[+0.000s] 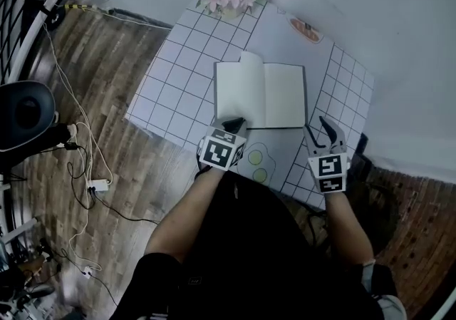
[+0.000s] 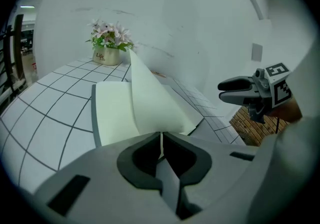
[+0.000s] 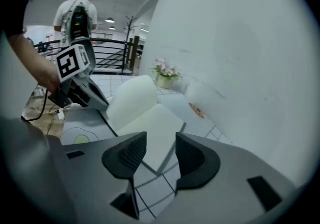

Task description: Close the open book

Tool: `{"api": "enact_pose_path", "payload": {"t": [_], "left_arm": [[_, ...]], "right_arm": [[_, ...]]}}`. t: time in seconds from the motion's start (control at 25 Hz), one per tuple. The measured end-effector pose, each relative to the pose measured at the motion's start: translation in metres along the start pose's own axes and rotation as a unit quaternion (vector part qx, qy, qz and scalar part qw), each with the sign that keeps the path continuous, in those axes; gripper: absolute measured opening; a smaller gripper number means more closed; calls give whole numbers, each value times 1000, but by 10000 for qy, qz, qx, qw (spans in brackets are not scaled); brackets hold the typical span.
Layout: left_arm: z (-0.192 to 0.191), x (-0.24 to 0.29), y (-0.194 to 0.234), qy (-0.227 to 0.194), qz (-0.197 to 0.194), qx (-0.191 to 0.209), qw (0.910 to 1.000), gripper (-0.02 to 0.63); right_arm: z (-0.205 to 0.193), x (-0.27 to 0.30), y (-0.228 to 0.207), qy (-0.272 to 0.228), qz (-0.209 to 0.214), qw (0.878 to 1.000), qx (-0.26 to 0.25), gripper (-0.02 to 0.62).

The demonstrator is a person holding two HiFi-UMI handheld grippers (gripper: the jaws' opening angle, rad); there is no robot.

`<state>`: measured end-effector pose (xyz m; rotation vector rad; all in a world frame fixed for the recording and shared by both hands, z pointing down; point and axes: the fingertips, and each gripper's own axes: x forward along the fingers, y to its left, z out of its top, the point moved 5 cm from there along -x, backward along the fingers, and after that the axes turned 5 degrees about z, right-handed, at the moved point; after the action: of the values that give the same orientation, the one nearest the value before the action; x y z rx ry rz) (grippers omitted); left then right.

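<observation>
Pinching a page [image 2: 150,101] in shut jaws, the left gripper [image 1: 234,124] should arc it rightward over the book [image 1: 281,94] open on the mat [image 1: 171,76], with the right gripper [image 1: 316,126] wide, empty and clear.

loc: indoor office/lab-type space | evid: loose cables [image 1: 77,142] + pwr strip [image 1: 98,185] on wood floor [image 1: 107,62], railing [image 3: 107,51], coat stand [image 3: 131,31]

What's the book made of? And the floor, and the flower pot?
Book: paper, plain matte white; one page curls up, thin and bendy.
Floor: looks like brown wood planks with grain, maybe laminate.
Pot: probably ceramic, pale and smooth; hard to be sure.
</observation>
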<state>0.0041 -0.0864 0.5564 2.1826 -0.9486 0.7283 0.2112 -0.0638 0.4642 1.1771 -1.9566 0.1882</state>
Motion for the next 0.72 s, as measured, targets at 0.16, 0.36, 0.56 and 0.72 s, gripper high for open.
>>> {"api": "enact_pose_path", "payload": {"t": [0.16, 0.36, 0.56, 0.72], "left_arm": [[15, -4, -10, -178, -225, 312, 9991, 15], [32, -23, -10, -421, -179, 445, 9980, 15], [26, -46, -7, -523, 116, 299, 9981, 15], [36, -45, -12, -572, 268, 215, 9978, 15]], "right_arm": [[34, 31, 60, -214, 844, 9935, -728, 186], [40, 54, 94, -100, 1238, 9875, -972, 186], [38, 60, 87, -111, 1364, 9865, -895, 186], [44, 62, 98, -291, 1693, 9789, -1107, 186]]}}
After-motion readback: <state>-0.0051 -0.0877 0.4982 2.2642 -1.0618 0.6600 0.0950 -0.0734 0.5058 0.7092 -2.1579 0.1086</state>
